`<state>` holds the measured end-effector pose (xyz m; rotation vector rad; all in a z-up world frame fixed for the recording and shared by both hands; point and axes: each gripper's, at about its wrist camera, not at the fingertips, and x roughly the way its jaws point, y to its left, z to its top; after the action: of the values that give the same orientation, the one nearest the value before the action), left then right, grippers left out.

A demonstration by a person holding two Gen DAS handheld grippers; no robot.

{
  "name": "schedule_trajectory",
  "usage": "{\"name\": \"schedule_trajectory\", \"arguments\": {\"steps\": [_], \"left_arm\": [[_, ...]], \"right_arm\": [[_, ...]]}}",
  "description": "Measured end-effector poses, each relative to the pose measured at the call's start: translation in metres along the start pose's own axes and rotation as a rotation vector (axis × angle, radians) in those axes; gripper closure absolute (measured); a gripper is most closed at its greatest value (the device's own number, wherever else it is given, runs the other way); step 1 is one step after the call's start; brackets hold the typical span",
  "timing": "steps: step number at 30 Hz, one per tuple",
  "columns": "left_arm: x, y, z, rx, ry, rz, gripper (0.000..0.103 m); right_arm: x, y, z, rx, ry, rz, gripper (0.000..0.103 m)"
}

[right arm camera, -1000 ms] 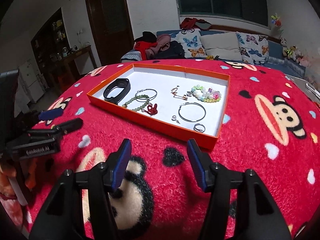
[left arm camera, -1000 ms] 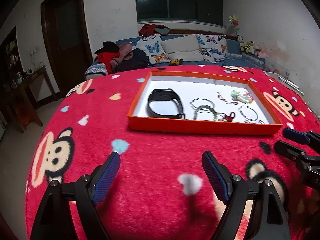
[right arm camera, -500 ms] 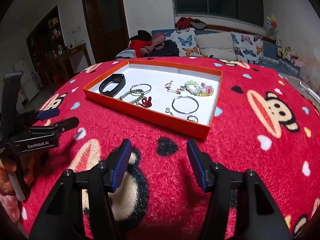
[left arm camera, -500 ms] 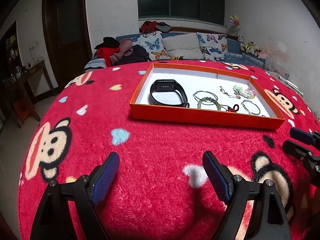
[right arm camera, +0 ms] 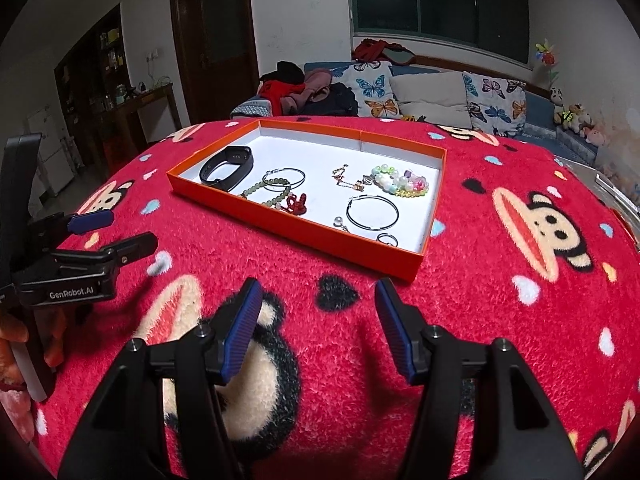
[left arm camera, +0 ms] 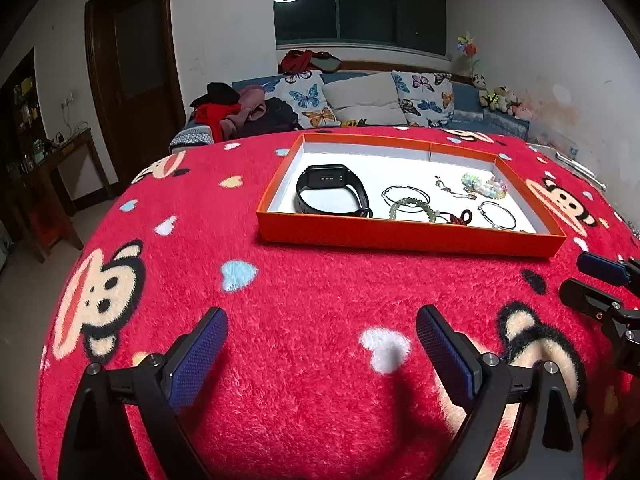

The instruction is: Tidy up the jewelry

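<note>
The jewelry lay in the orange tray (right arm camera: 296, 222) on the red monkey blanket (right arm camera: 500, 280) covering the surface. A black watch band (right arm camera: 226, 168) sat at the tray's left end, then a green bead bracelet (right arm camera: 272, 192), a big silver hoop (right arm camera: 373, 211) and a colorful bead bracelet (right arm camera: 400, 182). Your left tongs (left arm camera: 320, 340) had just been opening and stood wide apart, with nothing between them. Your right tongs (right arm camera: 318, 320) were apart too, empty, near the tray.

Both claws empty — left claw (left arm camera: 322, 346) just widened, right claw (right arm camera: 319, 310) agape.
</note>
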<state>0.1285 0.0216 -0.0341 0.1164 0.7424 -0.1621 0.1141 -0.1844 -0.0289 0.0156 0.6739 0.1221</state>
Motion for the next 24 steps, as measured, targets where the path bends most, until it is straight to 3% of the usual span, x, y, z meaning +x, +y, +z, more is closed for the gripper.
{"name": "schedule_trajectory", "arguments": {"steps": [9,24], "left_arm": [[0.001,0.007,0.000,-0.031,0.001,0.007,0.001],[-0.004,-0.005,-0.002,0.010,-0.010,0.039,0.000]], "right_arm": [[0.000,-0.003,0.000,0.019,-0.002,-0.011,0.041],[0.002,-0.006,0.000,0.038,0.008,-0.013,0.036]]}}
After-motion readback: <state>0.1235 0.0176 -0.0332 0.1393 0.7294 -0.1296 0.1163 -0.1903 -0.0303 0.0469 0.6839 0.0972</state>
